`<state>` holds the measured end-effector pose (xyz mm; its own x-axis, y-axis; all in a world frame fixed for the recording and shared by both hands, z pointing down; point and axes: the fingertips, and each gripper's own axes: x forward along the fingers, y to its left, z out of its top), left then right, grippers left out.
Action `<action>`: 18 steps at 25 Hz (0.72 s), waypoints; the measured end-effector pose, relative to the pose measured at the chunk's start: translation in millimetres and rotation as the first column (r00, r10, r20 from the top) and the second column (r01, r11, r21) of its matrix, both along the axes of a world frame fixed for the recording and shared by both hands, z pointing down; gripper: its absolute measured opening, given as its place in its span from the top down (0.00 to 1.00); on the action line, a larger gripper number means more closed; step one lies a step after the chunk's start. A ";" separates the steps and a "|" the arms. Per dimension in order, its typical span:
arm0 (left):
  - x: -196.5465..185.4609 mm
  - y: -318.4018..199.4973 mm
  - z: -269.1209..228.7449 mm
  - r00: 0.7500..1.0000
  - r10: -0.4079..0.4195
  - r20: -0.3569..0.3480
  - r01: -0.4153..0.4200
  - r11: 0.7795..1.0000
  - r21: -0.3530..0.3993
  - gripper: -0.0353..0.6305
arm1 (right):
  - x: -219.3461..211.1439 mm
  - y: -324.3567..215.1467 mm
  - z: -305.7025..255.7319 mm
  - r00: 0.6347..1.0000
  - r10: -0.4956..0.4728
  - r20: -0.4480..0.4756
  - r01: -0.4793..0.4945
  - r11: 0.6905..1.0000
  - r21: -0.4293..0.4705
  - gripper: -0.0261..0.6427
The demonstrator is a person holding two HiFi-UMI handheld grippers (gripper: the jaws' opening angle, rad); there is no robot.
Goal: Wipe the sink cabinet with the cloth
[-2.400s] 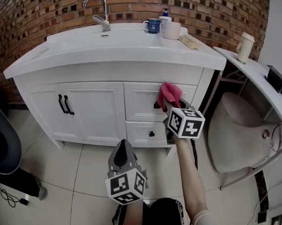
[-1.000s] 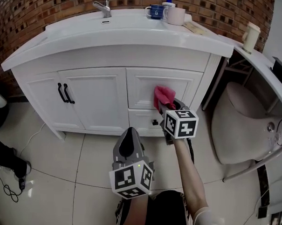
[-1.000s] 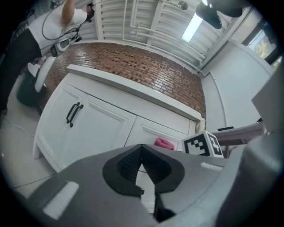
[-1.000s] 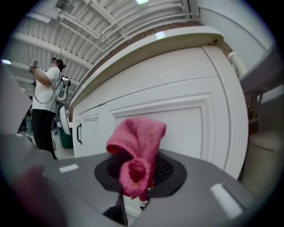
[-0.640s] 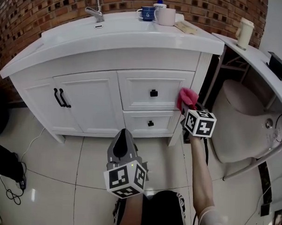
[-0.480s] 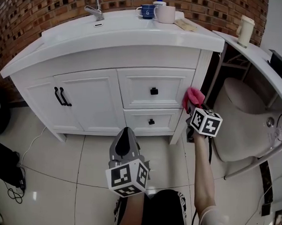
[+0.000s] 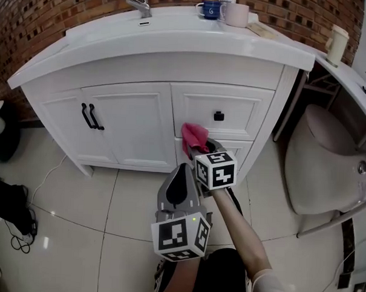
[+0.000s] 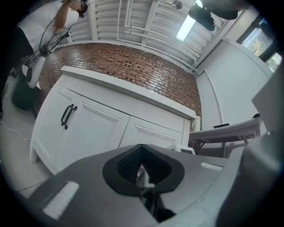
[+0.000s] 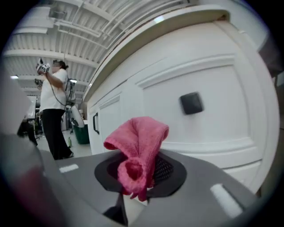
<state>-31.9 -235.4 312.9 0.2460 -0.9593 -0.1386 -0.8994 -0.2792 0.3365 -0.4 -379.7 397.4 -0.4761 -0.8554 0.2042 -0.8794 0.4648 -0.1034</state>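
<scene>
The right tool is pinching a pink cloth: its jaws are pressed onto the lower, bunched part, and the rest of the cloth stands up above them in a loose fold. In the head view the cloth is held up at the front of the white sink cabinet, just below the upper drawer and near the seam where the drawers meet the right door. It looks to be against the cabinet front, though the angle is too steep to be sure it touches. The drawer's black knob sits up and to the right of the cloth.

The left tool hangs lower and closer to the person, over the tiled floor, well short of the cabinet. Its jaws are pressed together with nothing between them.

Two black handles sit side by side where the doors meet. On the surface above stand a tap, a blue mug and a white mug. A toilet is to the right of the cabinet. In the right gripper view a person stands far off in the background.
</scene>
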 end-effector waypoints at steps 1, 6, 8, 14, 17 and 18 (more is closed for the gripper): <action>-5.2 0.8 -3.2 1.000 -0.006 -0.009 0.006 1.000 0.007 0.93 | -19.3 -6.1 7.7 1.000 -0.023 -0.018 0.023 1.000 -0.010 0.84; -20.1 -4.3 -11.6 0.999 -0.013 -0.038 0.014 1.000 0.026 0.93 | -41.0 -32.9 17.2 0.999 -0.031 -0.014 0.030 0.999 -0.022 0.84; -20.1 -6.2 -10.5 0.999 -0.007 -0.046 0.008 1.000 0.024 0.93 | -24.3 -33.0 17.5 1.000 -0.014 0.015 0.014 1.000 -0.026 0.83; -9.8 -4.1 -7.6 0.999 0.020 -0.048 -0.020 1.000 0.016 0.93 | 75.5 -19.4 16.8 0.986 0.154 0.066 -0.152 0.988 -0.034 0.83; -4.6 -3.7 -5.4 0.999 0.026 -0.037 -0.026 1.000 0.008 0.93 | 141.6 -10.4 18.4 0.958 0.274 0.086 -0.271 0.962 -0.045 0.83; -2.7 -3.8 -4.2 0.999 0.027 -0.032 -0.027 1.000 0.005 0.93 | 161.4 -7.9 18.8 0.946 0.310 0.093 -0.306 0.951 -0.049 0.83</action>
<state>-34.6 -239.2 308.6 0.2675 -0.9516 -0.1517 -0.8800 -0.3054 0.3639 161.0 -387.5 416.2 -0.2096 -0.9569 0.2012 -0.9638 0.1675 -0.2072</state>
